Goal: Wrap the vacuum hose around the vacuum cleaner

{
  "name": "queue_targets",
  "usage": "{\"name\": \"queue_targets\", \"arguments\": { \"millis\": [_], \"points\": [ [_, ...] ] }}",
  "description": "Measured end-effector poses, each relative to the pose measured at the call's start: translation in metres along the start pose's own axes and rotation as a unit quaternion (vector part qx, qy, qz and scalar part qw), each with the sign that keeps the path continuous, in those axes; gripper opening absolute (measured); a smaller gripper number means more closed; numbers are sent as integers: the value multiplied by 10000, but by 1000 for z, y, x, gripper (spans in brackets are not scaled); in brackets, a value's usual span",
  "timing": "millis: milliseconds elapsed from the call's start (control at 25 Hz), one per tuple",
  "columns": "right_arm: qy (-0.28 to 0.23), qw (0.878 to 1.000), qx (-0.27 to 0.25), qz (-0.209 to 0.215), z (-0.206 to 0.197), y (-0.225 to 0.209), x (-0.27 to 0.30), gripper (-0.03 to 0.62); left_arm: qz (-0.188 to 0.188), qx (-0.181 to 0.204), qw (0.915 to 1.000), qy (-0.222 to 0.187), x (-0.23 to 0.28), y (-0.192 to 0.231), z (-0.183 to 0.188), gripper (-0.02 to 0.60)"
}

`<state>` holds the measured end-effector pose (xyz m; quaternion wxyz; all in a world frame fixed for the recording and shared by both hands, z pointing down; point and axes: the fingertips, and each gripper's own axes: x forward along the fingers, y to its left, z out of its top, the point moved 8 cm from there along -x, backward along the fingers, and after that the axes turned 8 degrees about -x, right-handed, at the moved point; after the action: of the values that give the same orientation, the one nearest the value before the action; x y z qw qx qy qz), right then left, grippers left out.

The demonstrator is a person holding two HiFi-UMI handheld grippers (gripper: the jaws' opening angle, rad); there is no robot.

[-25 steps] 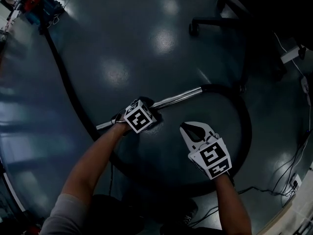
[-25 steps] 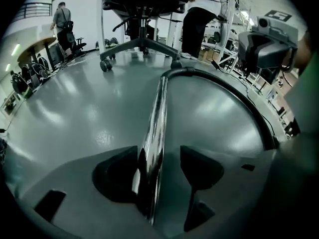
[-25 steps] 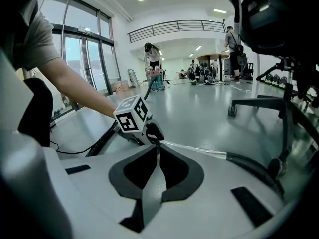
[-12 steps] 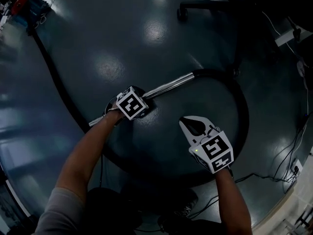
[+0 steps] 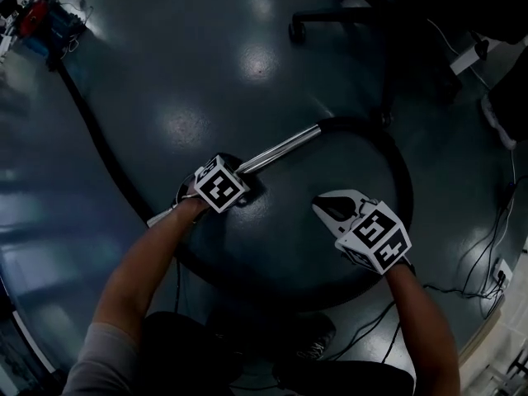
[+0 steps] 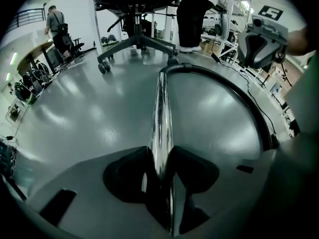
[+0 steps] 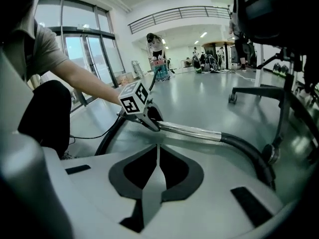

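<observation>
Basically, the hose (image 5: 406, 196) lies on the floor (image 5: 206, 73) in a big black loop. It curves round the person's right side & back under the arms, w/ another run going off to the upper left toward a red-and-blue cluster (image 5: 41, 19), too small to ID as the vacuum. Its chrome wand (image 5: 280, 148) is the rigid end, w/ its long axis running diagonally, lower left to upper right in the head view. The left tool (image 5: 246, 178) sits on the wand's lower part, pointing steeply down; its jaws have just been closing & now pinch the chrome tube betw. the pads. The right tool (image 5: 327, 208) hangs apart inside the loop, jaws together, nothing in them. It's nearer the loop's right arc, so prob. that hand gathers hose next. No brand or readable text; only square b/w markers on the tool cubes.
</observation>
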<state>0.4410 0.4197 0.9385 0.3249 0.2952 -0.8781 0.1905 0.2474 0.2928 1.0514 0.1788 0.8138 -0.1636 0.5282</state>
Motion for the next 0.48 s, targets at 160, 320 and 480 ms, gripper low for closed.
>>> {"name": "queue_targets", "arguments": {
  "millis": [160,320,480],
  "points": [
    [-132,9995,293,-47,12,2,7,71,123,27,9996,-240,-34,-8,15,176],
    [-454,9974,560,-80,36,-3,15,132,180,-82,9996,-196,-52,-18,10,175],
    [-671,9917,1089,97,41,-10,31,163,337,-181,9991,-195,-72,-27,1,175]
  ]
}}
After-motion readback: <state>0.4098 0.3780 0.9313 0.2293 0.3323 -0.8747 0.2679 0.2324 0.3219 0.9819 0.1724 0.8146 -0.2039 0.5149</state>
